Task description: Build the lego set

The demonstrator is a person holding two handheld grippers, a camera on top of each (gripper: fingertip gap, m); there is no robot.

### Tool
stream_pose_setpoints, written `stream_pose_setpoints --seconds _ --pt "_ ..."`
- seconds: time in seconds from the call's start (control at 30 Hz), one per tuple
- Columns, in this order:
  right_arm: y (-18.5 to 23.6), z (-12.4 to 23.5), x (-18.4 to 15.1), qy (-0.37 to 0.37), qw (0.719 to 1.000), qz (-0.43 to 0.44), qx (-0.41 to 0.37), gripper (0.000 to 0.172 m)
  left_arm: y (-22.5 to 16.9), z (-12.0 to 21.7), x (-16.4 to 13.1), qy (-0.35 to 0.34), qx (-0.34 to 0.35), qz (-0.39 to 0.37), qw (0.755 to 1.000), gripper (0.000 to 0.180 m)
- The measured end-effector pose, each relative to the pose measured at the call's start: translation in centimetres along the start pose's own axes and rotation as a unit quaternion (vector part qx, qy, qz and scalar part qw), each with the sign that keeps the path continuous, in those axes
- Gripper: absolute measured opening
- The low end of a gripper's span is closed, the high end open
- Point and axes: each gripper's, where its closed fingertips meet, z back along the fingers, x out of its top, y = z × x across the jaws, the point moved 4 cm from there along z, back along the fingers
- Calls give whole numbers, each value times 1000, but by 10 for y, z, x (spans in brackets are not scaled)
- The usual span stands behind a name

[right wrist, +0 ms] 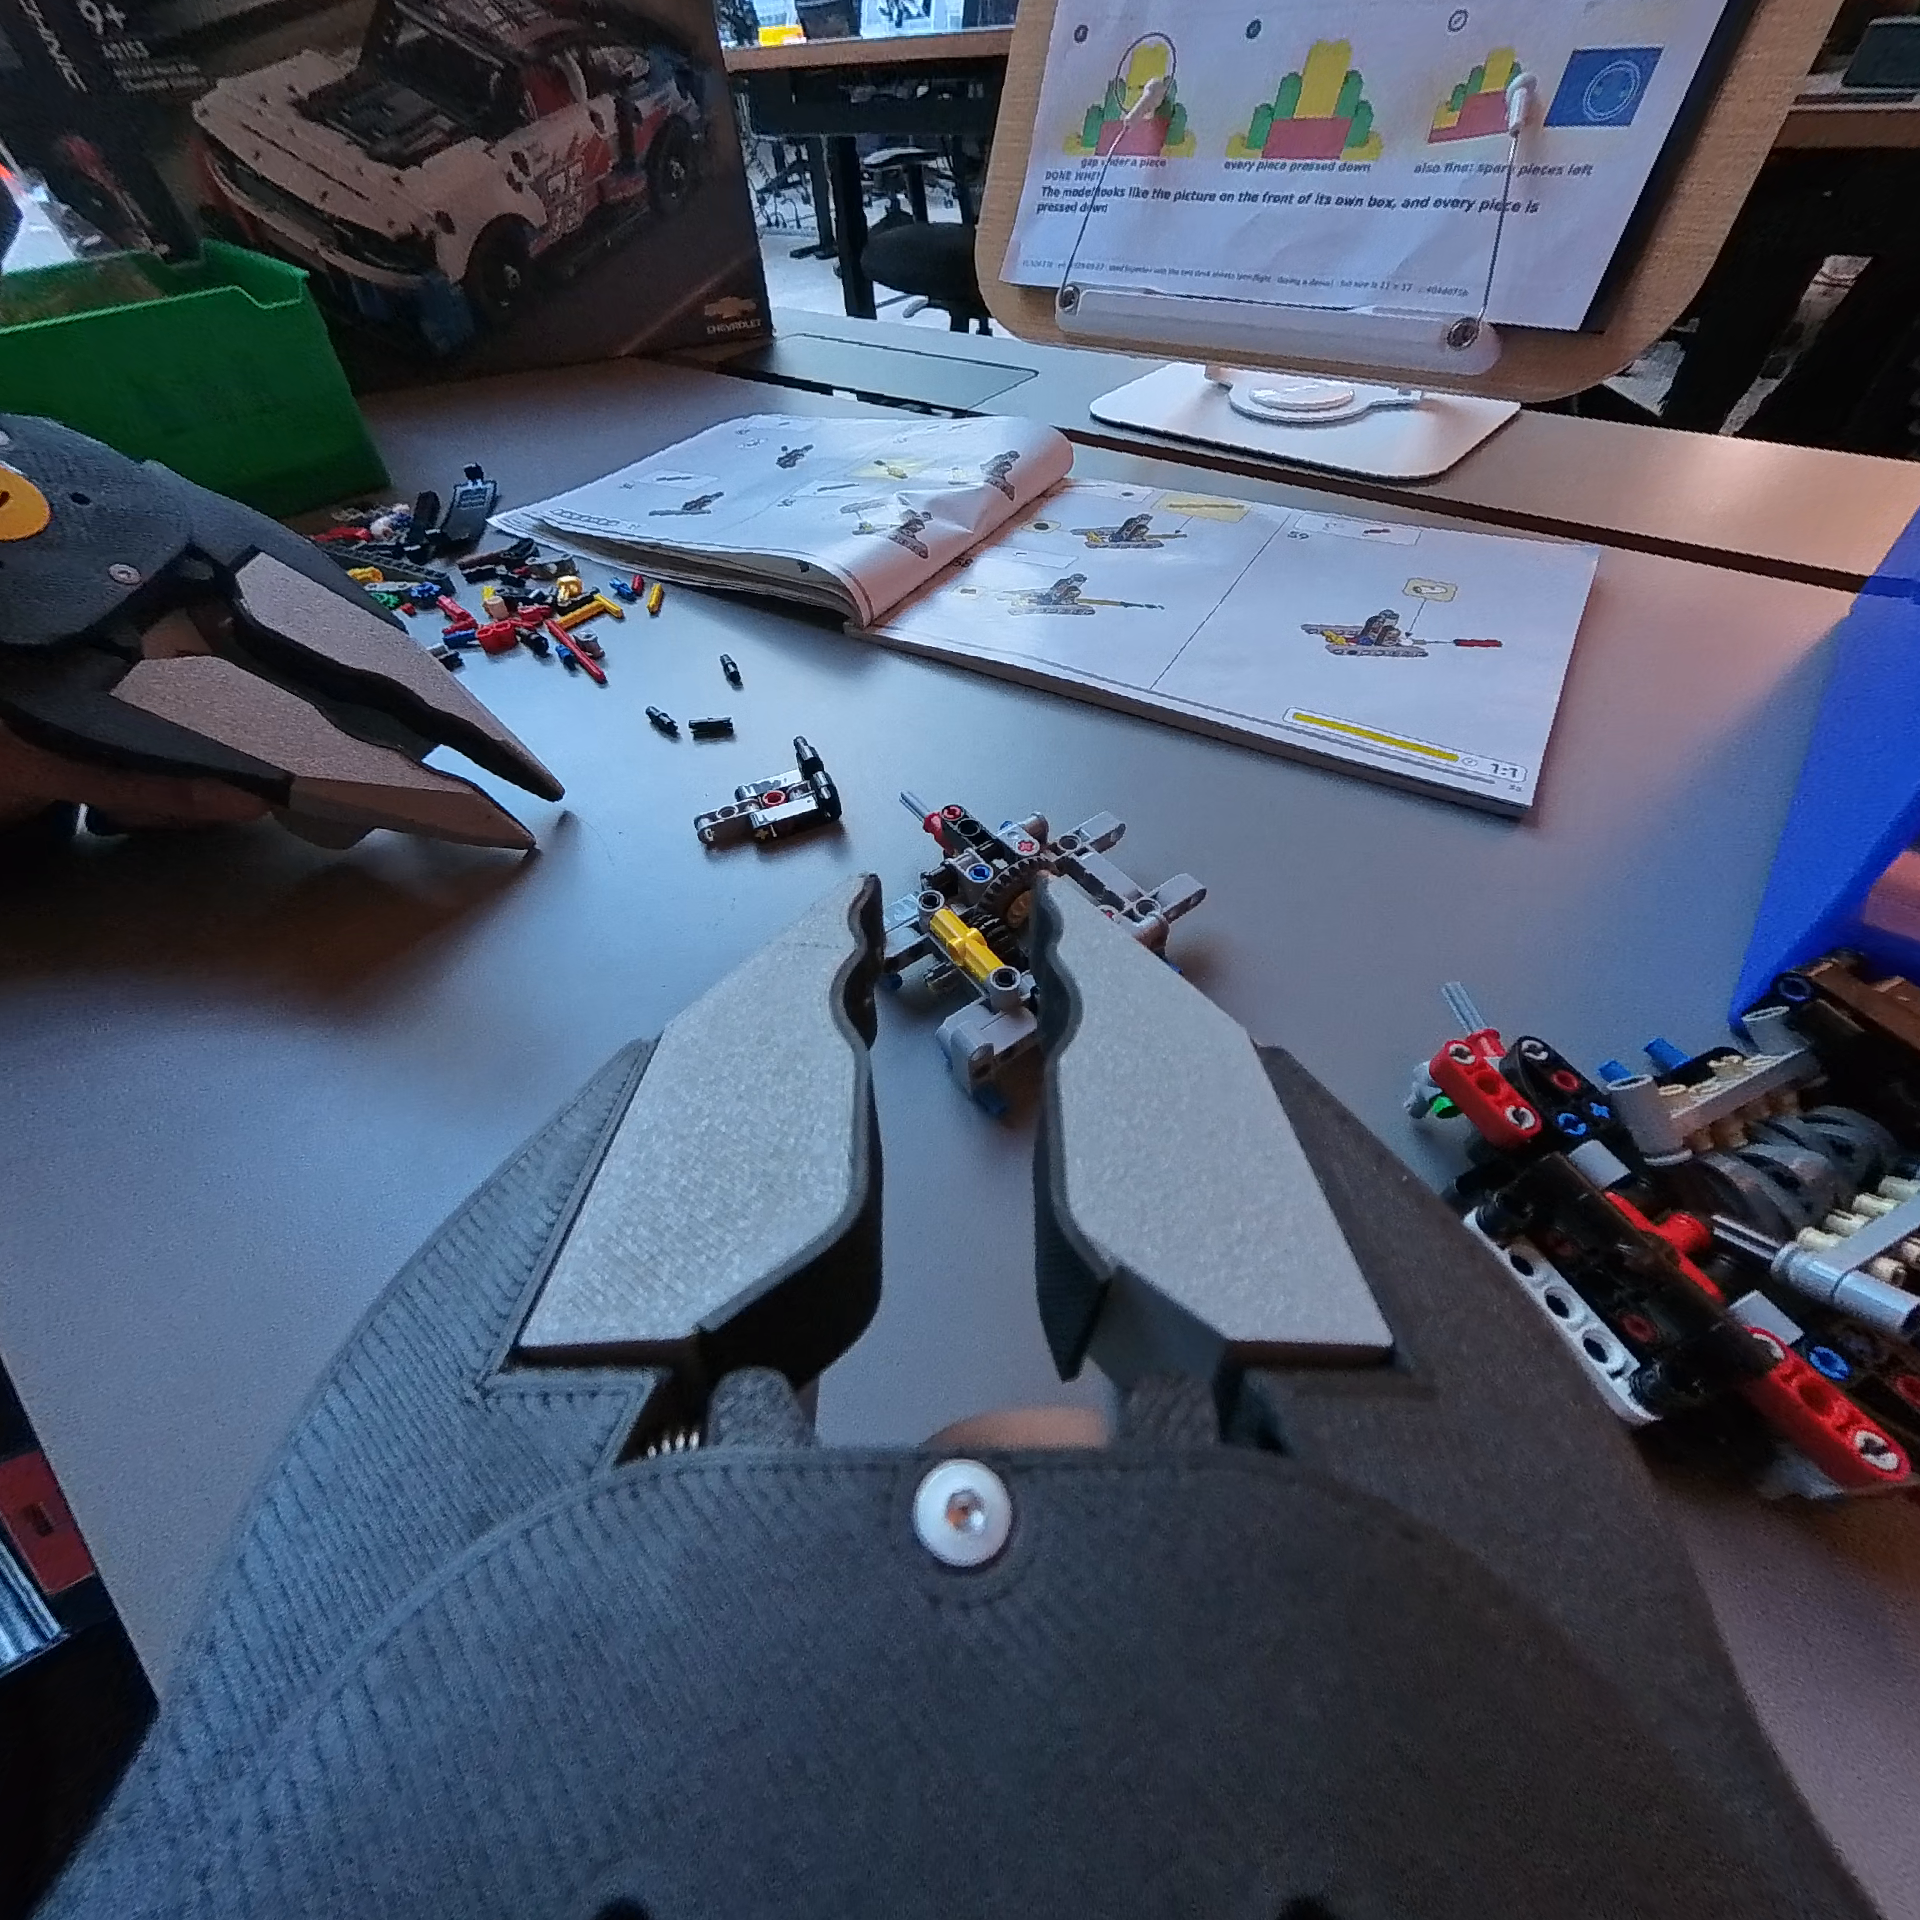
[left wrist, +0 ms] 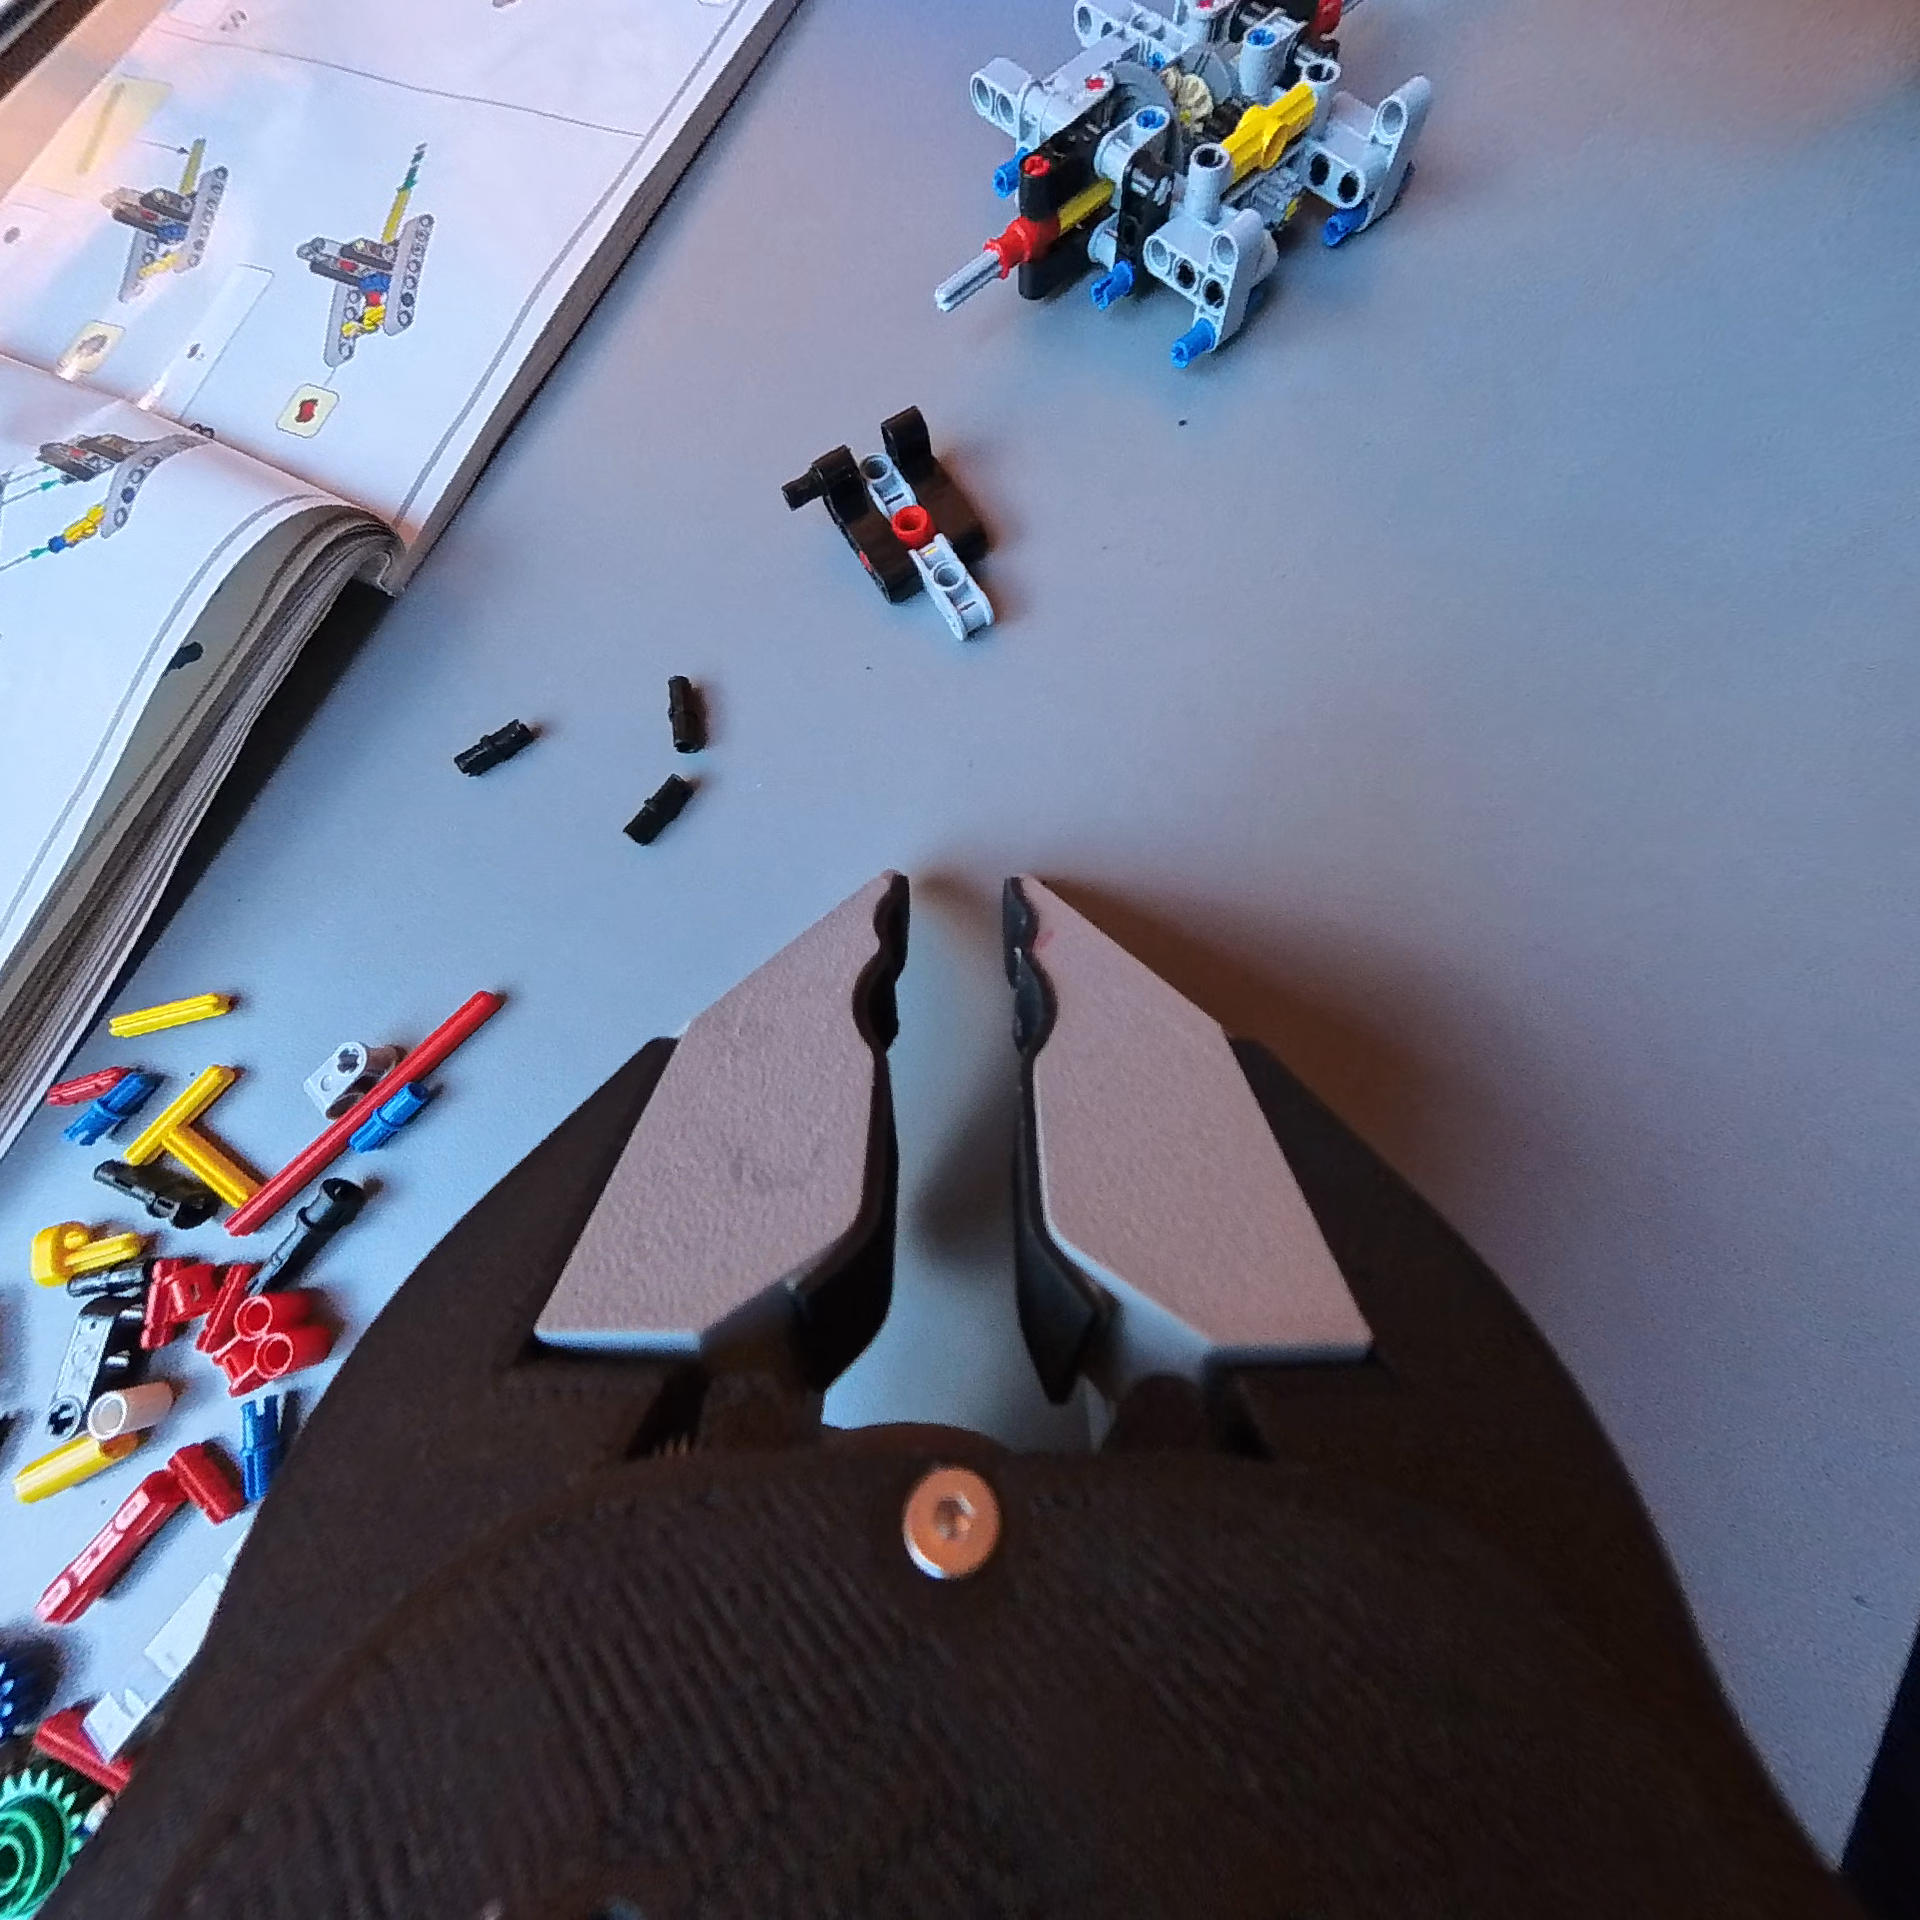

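Both tools gape empty over the bench (right wrist: 312, 1091): left tool (left wrist: 956, 883) near three black pins (left wrist: 655, 808), right tool (right wrist: 951, 894) just short of the gear assembly (right wrist: 997, 914).

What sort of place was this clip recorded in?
Probably a shared workroom or lab set up for toy-brick model building: an open instruction booklet lies on the grey table among loose brick parts, with more desks and office chairs behind.
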Motion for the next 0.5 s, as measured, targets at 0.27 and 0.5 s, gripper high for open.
stream_pose_setpoints --seconds 0.27,0.5 --pt "0 0 0 -2 1000 1 -2 24 -2 0 0 -1 10 -19 1000 13" --pt "2 -2 3 -11 1000 9 -1 24 -8 0 0 -1 15 -54 998 3"
